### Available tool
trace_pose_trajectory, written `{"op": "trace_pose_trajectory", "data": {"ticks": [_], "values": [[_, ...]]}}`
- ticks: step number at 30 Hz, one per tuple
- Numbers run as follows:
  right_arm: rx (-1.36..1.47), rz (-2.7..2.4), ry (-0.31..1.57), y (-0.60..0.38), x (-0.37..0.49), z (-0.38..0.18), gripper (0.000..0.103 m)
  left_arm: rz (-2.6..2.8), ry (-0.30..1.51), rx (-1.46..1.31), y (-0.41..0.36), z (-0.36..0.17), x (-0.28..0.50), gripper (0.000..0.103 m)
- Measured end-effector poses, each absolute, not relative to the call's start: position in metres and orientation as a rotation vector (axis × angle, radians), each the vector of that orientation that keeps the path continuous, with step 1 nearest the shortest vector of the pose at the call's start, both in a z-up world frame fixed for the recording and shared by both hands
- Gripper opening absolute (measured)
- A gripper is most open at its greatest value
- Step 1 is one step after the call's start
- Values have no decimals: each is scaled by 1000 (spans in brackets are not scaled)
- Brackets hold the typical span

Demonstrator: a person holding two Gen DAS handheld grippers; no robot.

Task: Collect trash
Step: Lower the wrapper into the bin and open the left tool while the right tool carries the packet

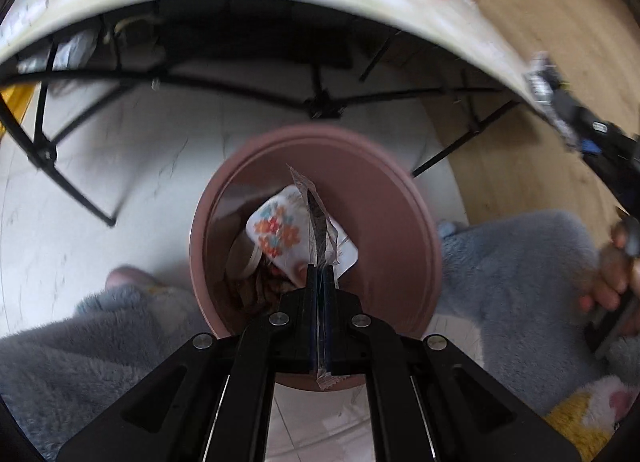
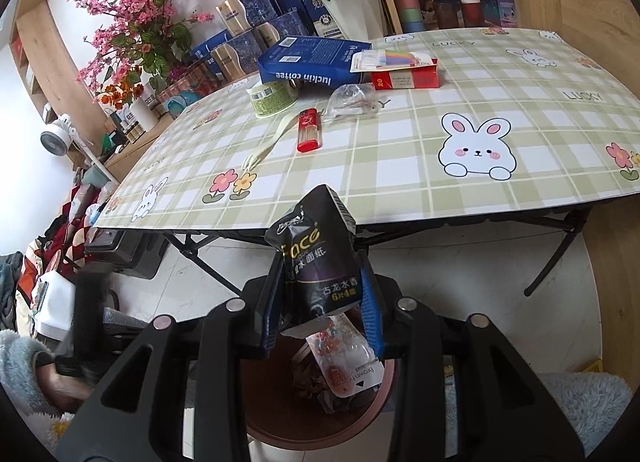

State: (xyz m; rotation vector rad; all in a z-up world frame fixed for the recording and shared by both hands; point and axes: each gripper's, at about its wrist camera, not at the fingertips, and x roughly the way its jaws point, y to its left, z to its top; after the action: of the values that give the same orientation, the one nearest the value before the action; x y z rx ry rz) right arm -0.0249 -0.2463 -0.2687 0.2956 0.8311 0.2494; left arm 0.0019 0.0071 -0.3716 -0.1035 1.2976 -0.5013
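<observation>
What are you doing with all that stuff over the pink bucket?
Tidying up trash. The left tool pinches a thin clear wrapper above the pink bin, which already holds some packets. The right tool grips a black tissue pack near the table's edge. A red lighter and a crumpled clear bag lie on the table.
</observation>
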Motion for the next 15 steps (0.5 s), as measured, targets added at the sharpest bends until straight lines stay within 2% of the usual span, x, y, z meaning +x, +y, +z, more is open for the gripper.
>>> {"op": "trace_pose_trajectory", "data": {"ticks": [7,9,11,15], "values": [[313,243,852,-247,-23,-276,37,-450,1359,-199,23,-393,12,3],[310,247,854,-245,-22,-276,37,-449,1347,-208,25,-390,12,14],[302,253,856,-242,-23,-275,37,-458,1329,-223,25,-386,11,46],[279,264,863,-234,-24,-275,37,-450,1246,-296,34,-372,12,63]]}}
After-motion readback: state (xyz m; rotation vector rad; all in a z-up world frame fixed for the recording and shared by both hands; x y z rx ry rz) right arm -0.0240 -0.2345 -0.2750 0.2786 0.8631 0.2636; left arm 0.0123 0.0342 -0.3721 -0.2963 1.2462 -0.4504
